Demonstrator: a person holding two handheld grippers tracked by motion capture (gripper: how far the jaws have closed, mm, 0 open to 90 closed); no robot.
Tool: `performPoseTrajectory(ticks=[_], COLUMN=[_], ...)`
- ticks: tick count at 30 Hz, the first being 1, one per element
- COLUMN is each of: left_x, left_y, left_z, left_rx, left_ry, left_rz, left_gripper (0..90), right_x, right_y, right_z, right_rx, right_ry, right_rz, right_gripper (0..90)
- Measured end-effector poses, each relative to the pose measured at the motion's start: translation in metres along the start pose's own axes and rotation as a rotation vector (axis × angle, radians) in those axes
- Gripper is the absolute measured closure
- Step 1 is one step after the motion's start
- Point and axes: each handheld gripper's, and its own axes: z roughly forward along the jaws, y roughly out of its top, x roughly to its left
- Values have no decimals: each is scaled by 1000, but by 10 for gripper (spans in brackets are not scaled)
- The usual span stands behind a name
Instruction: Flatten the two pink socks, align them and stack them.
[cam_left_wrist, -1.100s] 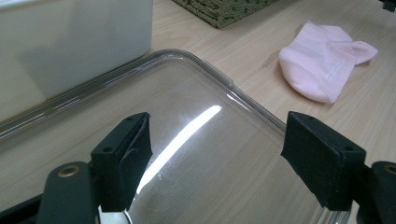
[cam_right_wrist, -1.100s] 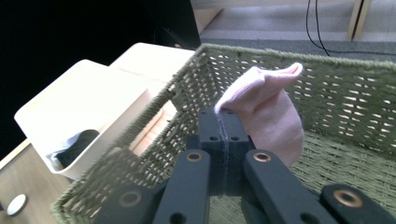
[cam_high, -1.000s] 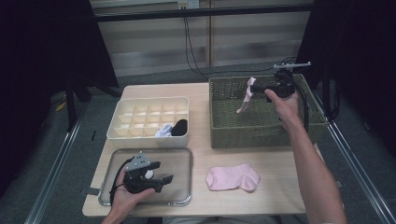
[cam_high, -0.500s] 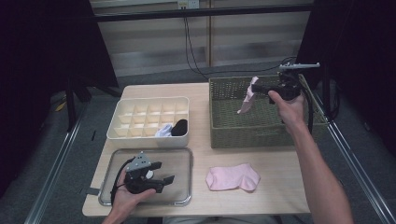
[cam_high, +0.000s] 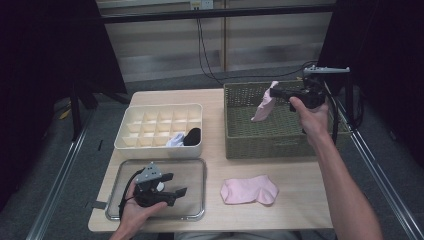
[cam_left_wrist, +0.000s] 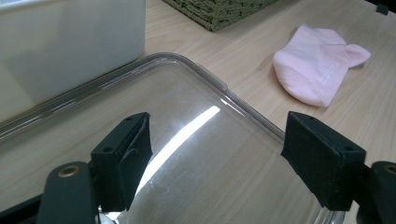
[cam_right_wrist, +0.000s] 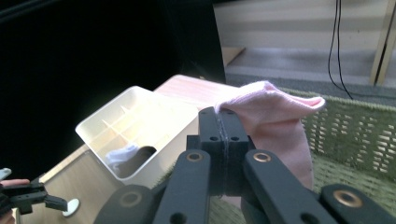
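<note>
- The right gripper (cam_high: 279, 93) is clenched on a pale pink sock (cam_high: 264, 104), held above the woven olive-green basket (cam_high: 250, 145) at the table's far right corner; in the right gripper view the black jaws meet flush, pinching the sock's (cam_right_wrist: 275, 121) edge.
- The pinched edge is hidden between the pads; the rest hangs folded, so its toe and heel are hard to tell apart.
- The left gripper (cam_high: 175, 192) rests over the clear plastic tray (cam_high: 197, 167) at the near left corner, jaws released and wide apart with nothing between them.
- A second pink sock (cam_high: 249, 190) lies flat near the table's front edge, just right of the tray.
- The cream compartment box (cam_high: 150, 147) holds a white item (cam_high: 175, 140) and a black one (cam_high: 192, 136); their shapes are too small to make out.
</note>
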Motion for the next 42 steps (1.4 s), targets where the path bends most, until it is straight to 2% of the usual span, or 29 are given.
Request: performPoseTrajectory(ticks=[5, 8, 12, 18, 21, 26, 31, 37, 42], left_x=[-1, -3, -4, -7, -8, -9, -14, -20, -24], left_y=[0, 1, 2, 4, 6, 11, 14, 21, 25], left_z=[2, 1, 2, 3, 4, 7, 9, 13, 14], left_rx=[6, -10, -37, -55, -58, -44, -42, -50, -58], left_ry=[-6, -14, -14, -42, -33, -36, -79, -101, -96], left_rz=[-1, -8, -24, -11, -6, 1, 12, -12, -20], left_gripper=[249, 275, 288, 295, 310, 325, 414, 461, 448], right_x=[10, 13, 17, 23, 29, 43, 58, 73, 85], right_y=[6, 8, 6, 5, 7, 9, 8, 3, -3], right_z=[-5, -9, -14, -23, -28, -36, -39, -43, -45], right_rx=[-21, -39, -48, -68, -72, -81, -75, -71, -54], right_ry=[19, 35, 27, 44, 53, 79, 100, 124, 137], right_rz=[-21, -19, -18, -18, -16, -16, -27, -40, -53], right_gripper=[900, 900, 900, 900, 900, 900, 900, 900, 900])
